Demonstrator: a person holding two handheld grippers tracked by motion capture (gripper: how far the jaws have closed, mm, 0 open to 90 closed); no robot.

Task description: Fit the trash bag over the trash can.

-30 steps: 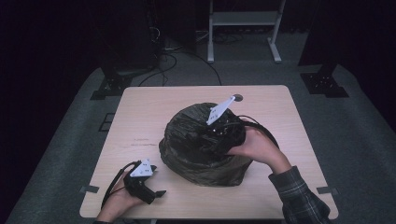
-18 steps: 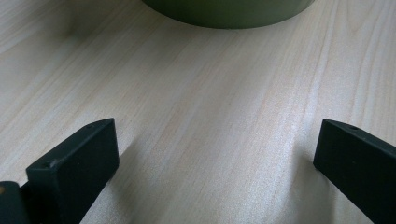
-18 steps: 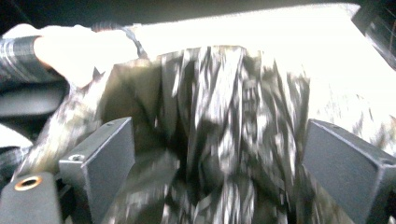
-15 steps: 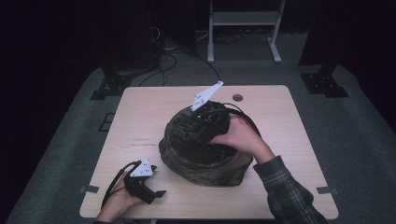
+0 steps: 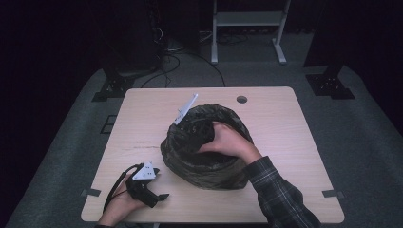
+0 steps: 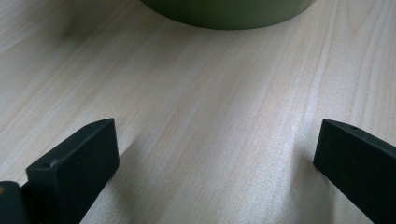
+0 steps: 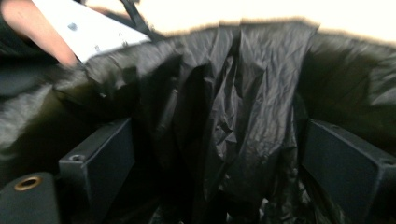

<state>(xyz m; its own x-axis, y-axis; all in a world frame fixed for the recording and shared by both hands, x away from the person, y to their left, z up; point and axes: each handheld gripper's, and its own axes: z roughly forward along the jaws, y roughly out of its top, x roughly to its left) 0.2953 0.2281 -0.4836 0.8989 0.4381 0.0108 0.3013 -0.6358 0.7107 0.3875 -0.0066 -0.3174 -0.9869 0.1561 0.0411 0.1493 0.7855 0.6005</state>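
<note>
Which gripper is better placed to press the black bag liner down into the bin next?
Right. The right gripper is open inside the bin beside the liner; the left gripper rests open on the table.

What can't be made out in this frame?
- High view: right gripper jaws are sunk in the black bag; the hand and bag folds cover them.
- Right gripper view: bag bottom is dark and blurred; any contents cannot be told.
- Left gripper view: the green bin is cut off by the top edge, rim unseen.
- High view: left gripper jaws are too small to judge their gap; its own view shows them apart over the table.
</note>
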